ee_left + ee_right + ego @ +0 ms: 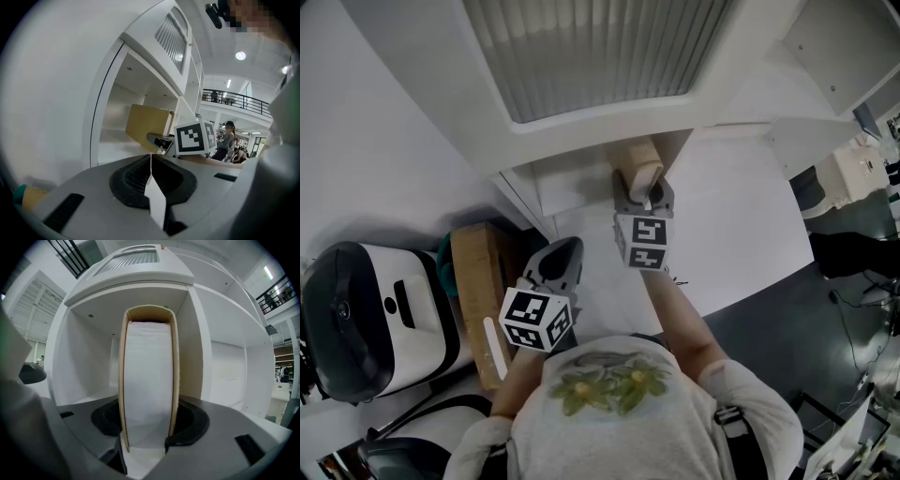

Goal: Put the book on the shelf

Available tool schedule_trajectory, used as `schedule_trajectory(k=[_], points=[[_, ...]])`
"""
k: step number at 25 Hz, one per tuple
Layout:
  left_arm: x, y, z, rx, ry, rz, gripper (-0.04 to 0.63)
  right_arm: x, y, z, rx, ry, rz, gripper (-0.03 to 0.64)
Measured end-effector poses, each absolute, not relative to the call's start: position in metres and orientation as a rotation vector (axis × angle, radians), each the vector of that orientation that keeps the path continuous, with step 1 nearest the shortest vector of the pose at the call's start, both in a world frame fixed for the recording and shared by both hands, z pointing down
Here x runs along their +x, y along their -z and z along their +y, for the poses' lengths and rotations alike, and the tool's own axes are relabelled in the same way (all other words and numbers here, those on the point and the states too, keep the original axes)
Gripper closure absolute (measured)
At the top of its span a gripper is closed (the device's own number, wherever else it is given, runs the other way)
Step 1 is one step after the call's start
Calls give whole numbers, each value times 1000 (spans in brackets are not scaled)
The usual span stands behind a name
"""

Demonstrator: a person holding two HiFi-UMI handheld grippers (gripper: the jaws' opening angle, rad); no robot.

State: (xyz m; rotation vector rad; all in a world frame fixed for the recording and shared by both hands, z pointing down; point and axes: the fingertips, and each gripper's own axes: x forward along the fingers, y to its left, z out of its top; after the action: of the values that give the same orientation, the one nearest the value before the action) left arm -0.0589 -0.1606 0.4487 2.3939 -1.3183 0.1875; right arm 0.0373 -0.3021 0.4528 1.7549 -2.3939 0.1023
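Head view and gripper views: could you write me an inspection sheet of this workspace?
Surface: white shelf, nothing seen on it.
Job's things: tan book, held upright at the shelf opening.
Clutter: wooden box and black-and-white device, left of the person.
Grippers: right gripper fingers shut on the book; left gripper shut, empty.
Cables: thin cable on the dark floor.
Surroundings: people and a railing far off.

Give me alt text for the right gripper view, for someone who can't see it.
A tan-covered book stands upright, clamped between the jaws of the right gripper, its white page edges facing the camera. Behind it is an open compartment of a white shelf.
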Motion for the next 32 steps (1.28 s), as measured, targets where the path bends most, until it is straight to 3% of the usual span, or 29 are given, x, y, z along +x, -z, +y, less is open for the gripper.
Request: schedule_trajectory(k=[21,32], points=[[-60,-446,-157,2402,-185,-1317,561,28,-453,-319,1714,-105,-2408,376],[-59,-434,-144,2433,-167,-1322,561,47,-451,-261,1685,-155,-2414,376]])
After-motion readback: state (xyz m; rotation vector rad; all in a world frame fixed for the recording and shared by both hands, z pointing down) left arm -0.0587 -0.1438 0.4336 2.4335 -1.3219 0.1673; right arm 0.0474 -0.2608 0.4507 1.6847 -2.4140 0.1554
